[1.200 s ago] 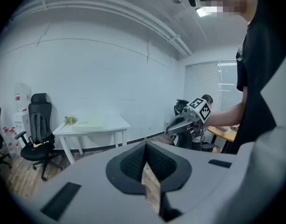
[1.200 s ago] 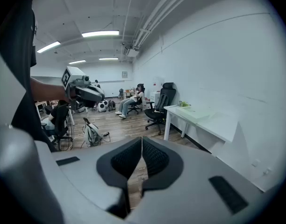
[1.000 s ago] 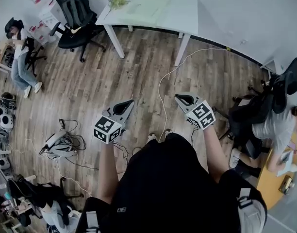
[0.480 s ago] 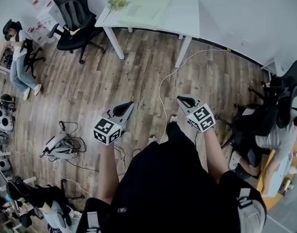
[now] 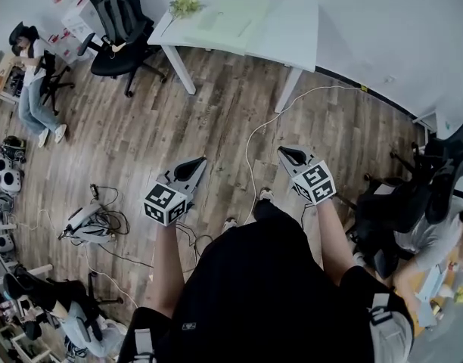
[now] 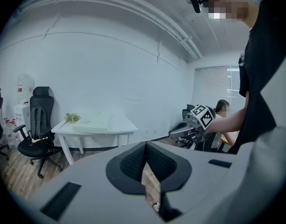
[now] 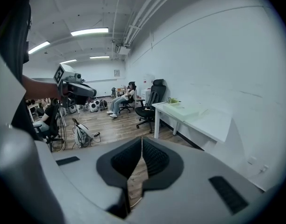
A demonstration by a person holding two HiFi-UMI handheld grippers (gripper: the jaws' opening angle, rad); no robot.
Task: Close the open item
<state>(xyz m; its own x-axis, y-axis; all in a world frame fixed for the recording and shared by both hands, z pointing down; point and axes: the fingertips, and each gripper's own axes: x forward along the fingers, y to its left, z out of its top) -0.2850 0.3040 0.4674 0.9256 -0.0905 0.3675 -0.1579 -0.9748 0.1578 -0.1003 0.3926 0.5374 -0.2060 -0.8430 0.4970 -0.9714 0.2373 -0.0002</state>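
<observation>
A white table (image 5: 292,32) stands far ahead by the wall; on it lie a flat pale green item (image 5: 230,15) and a small green plant (image 5: 184,4). I cannot tell whether the green item is open. Both grippers hang over the wood floor, well short of the table. My left gripper (image 5: 200,160) is shut with nothing between its jaws, and my right gripper (image 5: 284,152) is likewise shut and empty. The left gripper view shows its closed jaws with the table (image 6: 119,127) and the green item (image 6: 92,123) beyond; the right gripper view shows the same table (image 7: 213,120) at the right.
A black office chair (image 5: 118,21) stands left of the table. A person sits at the far left (image 5: 31,89), another at the right among dark chairs (image 5: 436,218). A white cable (image 5: 254,138) runs across the floor, and equipment with wires (image 5: 84,224) lies at the left.
The view has crept forward over the floor and the person's feet have stepped. Both grippers keep their pose, shut and empty.
</observation>
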